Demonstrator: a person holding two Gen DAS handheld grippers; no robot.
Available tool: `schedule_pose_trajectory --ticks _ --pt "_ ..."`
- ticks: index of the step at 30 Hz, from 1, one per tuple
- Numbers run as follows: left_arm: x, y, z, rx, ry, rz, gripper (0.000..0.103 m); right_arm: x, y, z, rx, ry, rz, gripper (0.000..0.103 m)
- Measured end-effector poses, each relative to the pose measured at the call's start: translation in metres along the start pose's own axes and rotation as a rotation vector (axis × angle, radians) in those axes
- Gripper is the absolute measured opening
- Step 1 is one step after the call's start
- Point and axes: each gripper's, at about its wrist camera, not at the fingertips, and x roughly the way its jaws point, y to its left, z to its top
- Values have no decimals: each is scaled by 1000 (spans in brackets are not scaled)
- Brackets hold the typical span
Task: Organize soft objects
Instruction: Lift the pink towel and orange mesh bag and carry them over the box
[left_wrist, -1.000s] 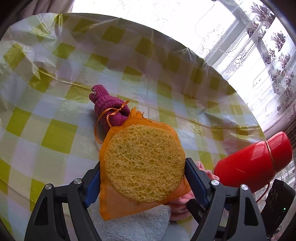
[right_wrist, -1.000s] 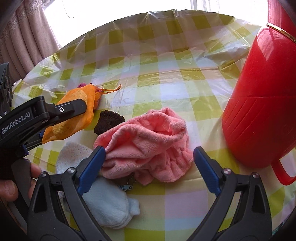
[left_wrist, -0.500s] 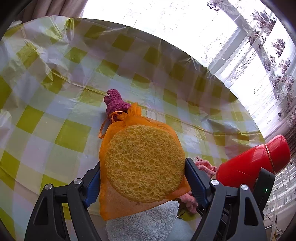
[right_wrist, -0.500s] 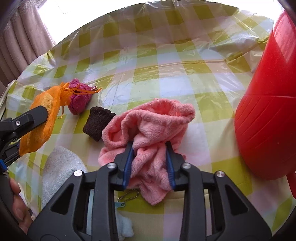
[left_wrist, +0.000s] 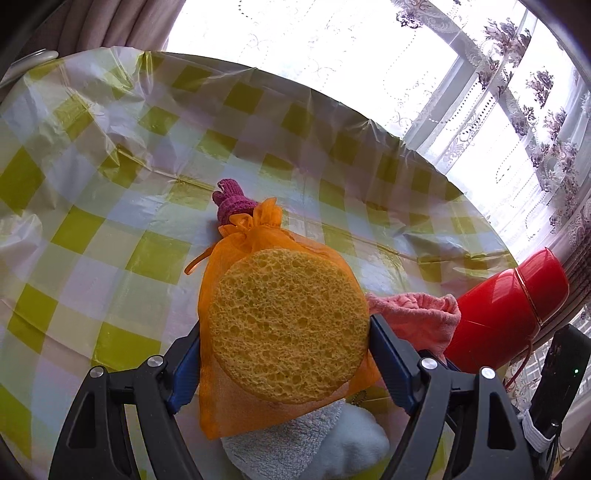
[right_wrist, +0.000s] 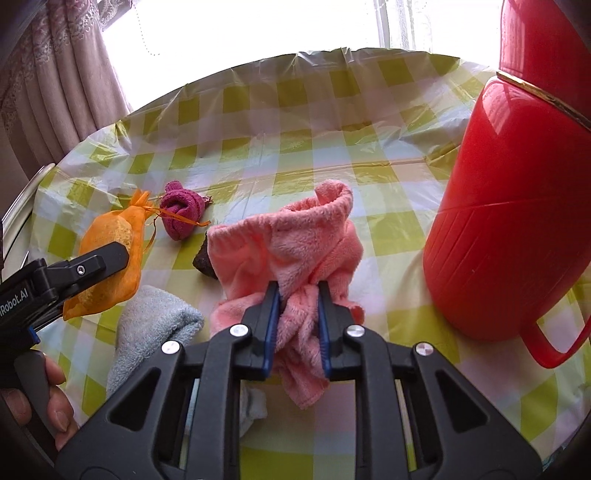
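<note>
My left gripper (left_wrist: 284, 325) is shut on a round yellow sponge in an orange mesh bag (left_wrist: 284, 321), held above the table; the same bag (right_wrist: 110, 251) shows at the left of the right wrist view. My right gripper (right_wrist: 297, 291) is shut on a fluffy pink cloth (right_wrist: 295, 236), which hangs bunched between the pads and rises off the table. A magenta knitted sock ball (right_wrist: 181, 212) lies beyond the bag. A dark brown knitted piece (right_wrist: 202, 263) peeks out behind the pink cloth. A pale blue-grey towel (right_wrist: 151, 328) lies near the front.
A big red plastic jug (right_wrist: 517, 221) stands at the right, close to the pink cloth. The table wears a yellow-green checked plastic cover (right_wrist: 277, 122). Curtains (right_wrist: 55, 85) and a bright window lie beyond its far edge. A hand (right_wrist: 44, 398) holds the left gripper's handle.
My right gripper closed on the pink cloth and lifted it. My left gripper carried the bagged sponge leftwards, uncovering the magenta sock ball in the right wrist view.
</note>
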Motion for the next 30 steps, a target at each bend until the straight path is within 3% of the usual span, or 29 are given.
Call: schedule_pose_trajectory --ticks 14,30 --pt "-33 -54 -42 145 0 -30 82 -62 -28 -39 14 -27 -22 22" --pt "-69 -121 -109 295 52 -114 82 -136 -91 -89 65 -22 -108 22"
